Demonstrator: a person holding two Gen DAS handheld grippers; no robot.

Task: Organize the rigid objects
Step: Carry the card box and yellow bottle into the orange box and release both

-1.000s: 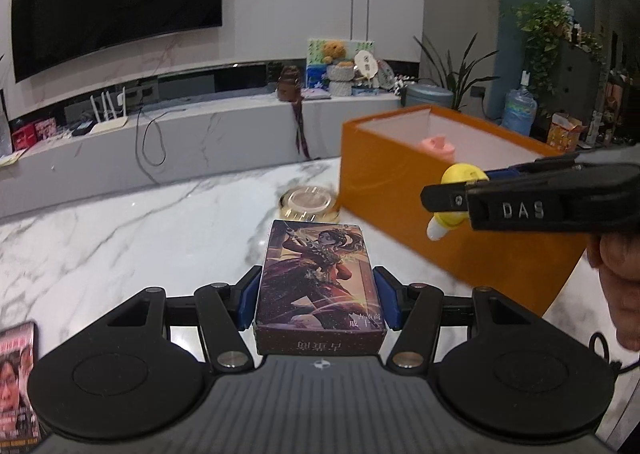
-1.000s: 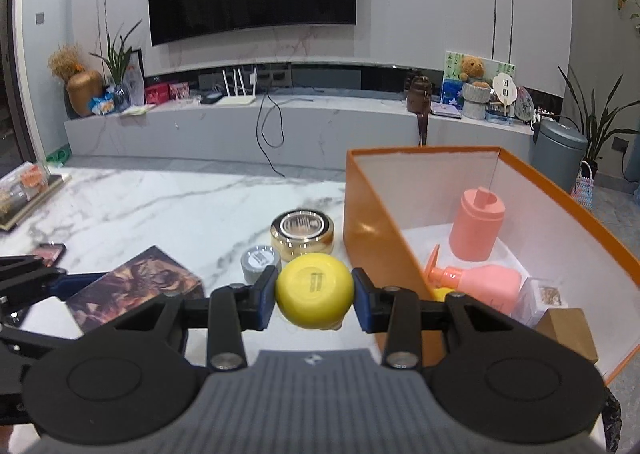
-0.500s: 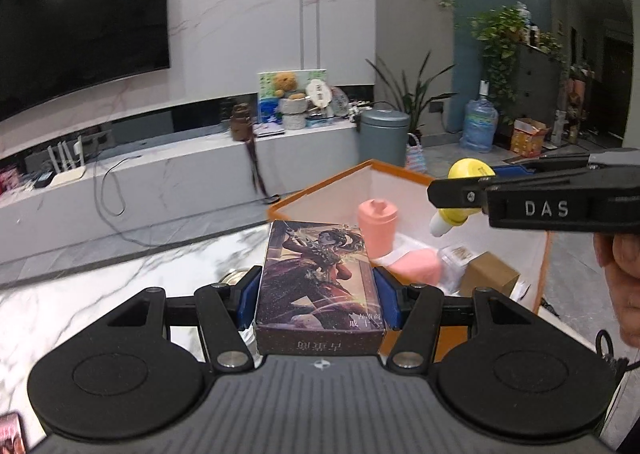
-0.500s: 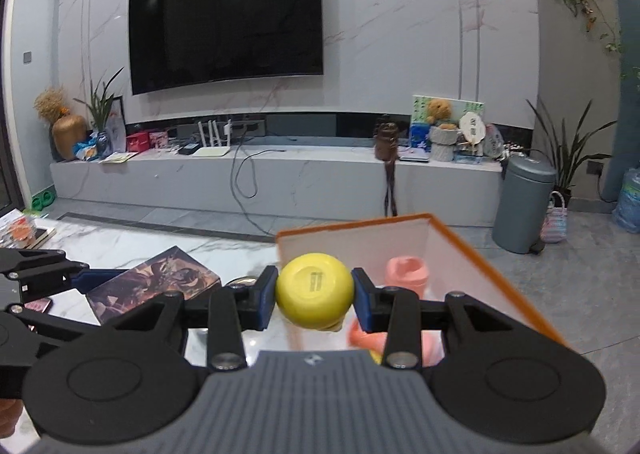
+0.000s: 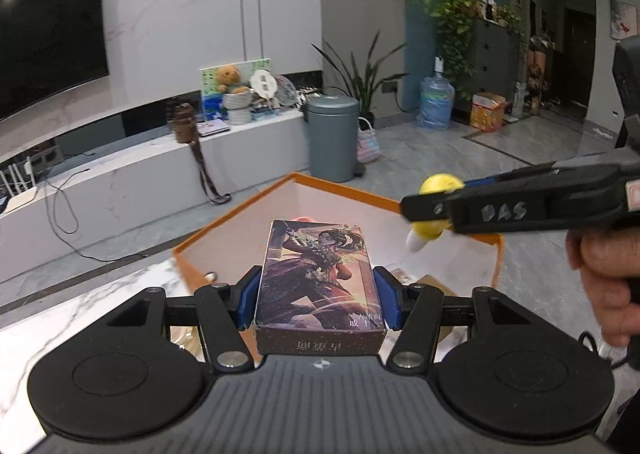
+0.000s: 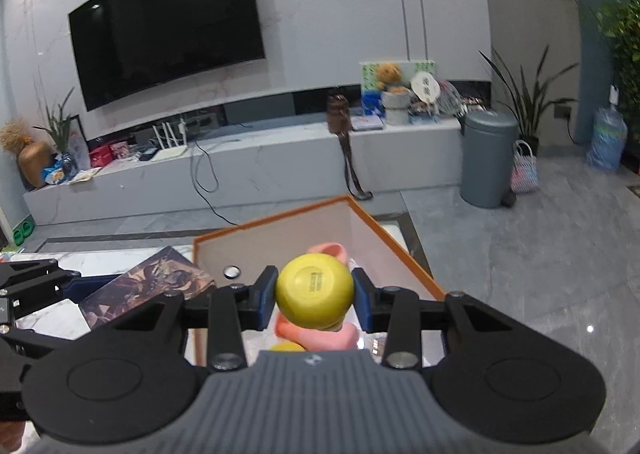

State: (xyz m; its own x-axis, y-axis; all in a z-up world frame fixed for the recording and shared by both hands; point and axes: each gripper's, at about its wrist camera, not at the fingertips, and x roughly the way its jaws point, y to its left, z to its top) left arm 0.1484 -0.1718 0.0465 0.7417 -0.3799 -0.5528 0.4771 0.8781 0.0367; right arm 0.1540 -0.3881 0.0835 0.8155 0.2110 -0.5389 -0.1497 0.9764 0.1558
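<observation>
A: Left wrist view: the left gripper is clamped on the dark illustrated rectangular card box, now raised over the open orange cardboard box instead of the white marble table.

B: So it's ready to drop in?

A: Likely, though the card box hides the floor below it.

B: Right wrist view?

A: The right gripper pinches the round yellow plastic bottle above the orange box's near edge. Pink bottles beneath are mostly covered.
</observation>
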